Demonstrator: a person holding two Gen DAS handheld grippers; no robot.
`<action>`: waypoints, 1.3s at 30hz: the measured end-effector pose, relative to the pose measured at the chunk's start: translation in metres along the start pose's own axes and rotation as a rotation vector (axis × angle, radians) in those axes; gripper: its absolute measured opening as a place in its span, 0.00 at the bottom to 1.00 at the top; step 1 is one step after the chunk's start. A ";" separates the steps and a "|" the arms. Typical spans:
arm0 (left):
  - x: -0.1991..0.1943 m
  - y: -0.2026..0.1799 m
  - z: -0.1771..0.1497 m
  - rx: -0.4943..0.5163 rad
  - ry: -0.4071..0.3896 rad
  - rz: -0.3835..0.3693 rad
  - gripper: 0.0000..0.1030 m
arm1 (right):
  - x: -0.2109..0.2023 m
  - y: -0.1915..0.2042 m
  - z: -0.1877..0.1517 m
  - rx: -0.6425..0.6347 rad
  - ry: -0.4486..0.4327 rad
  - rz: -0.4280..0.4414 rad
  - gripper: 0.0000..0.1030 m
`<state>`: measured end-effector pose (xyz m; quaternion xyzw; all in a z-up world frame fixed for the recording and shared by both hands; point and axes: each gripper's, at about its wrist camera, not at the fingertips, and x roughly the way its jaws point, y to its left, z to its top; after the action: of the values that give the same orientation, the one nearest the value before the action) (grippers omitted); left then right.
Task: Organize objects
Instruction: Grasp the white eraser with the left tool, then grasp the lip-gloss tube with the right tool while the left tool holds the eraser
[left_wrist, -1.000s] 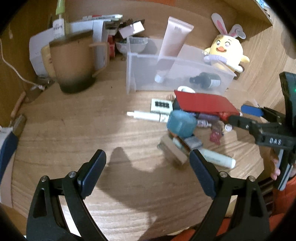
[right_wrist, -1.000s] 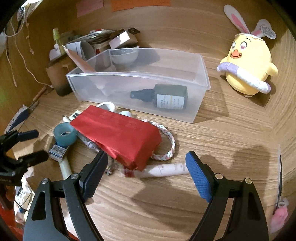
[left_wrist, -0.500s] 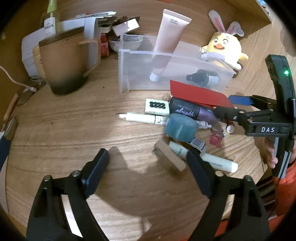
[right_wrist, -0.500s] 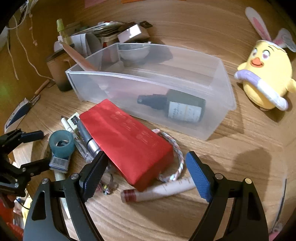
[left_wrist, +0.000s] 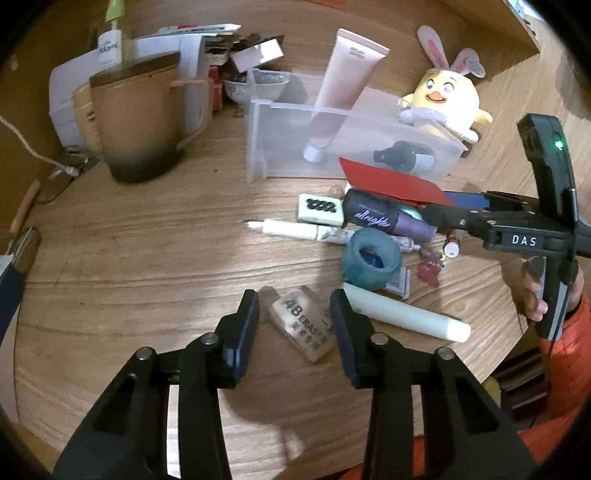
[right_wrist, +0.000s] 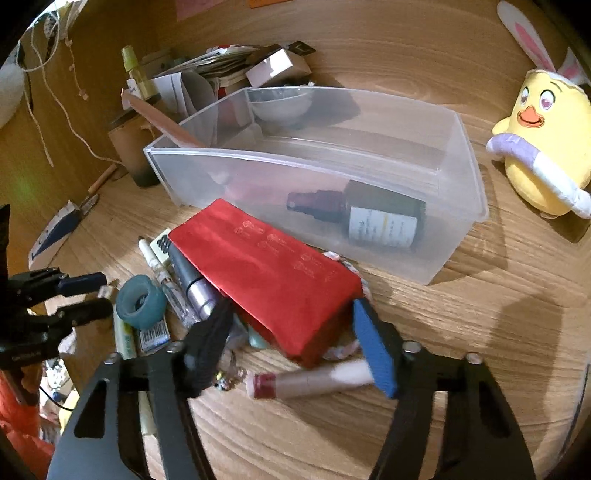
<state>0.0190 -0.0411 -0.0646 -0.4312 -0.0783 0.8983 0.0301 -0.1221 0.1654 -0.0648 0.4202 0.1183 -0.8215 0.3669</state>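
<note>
- Left gripper (left_wrist: 294, 309): jaws narrowed to either side of the eraser (left_wrist: 303, 324), which lies flat on the wood surface (left_wrist: 129, 258); contact w/ the pads can't be told (a sliver of gap seems to show on each side).
- Right gripper (right_wrist: 291, 334): jaws part-closed around the near end of the red packet (right_wrist: 266, 273); the left pad is blurred, so can't tell if it's gripped. The packet's far end sits up over the clutter.
- Just beside the eraser: white tube (left_wrist: 402, 315), then teal tape roll (left_wrist: 370, 263) standing on edge on a barcode tag.
- Beyond the roll: white pen (left_wrist: 295, 229), purple bottle (left_wrist: 384, 218), domino-like tile (left_wrist: 320, 209), all bunched together.
- Under the packet's near end: a braided cord loop (right_wrist: 347, 347) and a lip tube (right_wrist: 310, 380) w/ a dark red cap, lying across in front of the jaws.
- Behind the pile: clear bin (right_wrist: 458, 206) holding a dark spray bottle (right_wrist: 369, 214) on its side and a pink tube (left_wrist: 341, 92) leaning upright at the other end.
- Farther out: chick plush (right_wrist: 546, 147) right of the bin, brown mug (left_wrist: 136, 122) w/ lid to its left, boxes and papers stacked behind.
</note>
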 end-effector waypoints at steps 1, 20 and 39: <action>-0.001 0.001 -0.001 -0.005 0.000 0.001 0.38 | -0.001 0.000 -0.002 0.001 0.000 0.000 0.51; -0.009 -0.008 -0.015 0.044 0.021 0.070 0.31 | 0.018 -0.004 0.021 -0.131 0.062 0.010 0.79; -0.009 0.002 -0.013 0.029 0.014 0.124 0.24 | -0.008 0.006 0.014 -0.125 0.058 0.018 0.31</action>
<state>0.0351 -0.0426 -0.0660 -0.4409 -0.0382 0.8965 -0.0188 -0.1235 0.1586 -0.0488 0.4214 0.1761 -0.7966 0.3960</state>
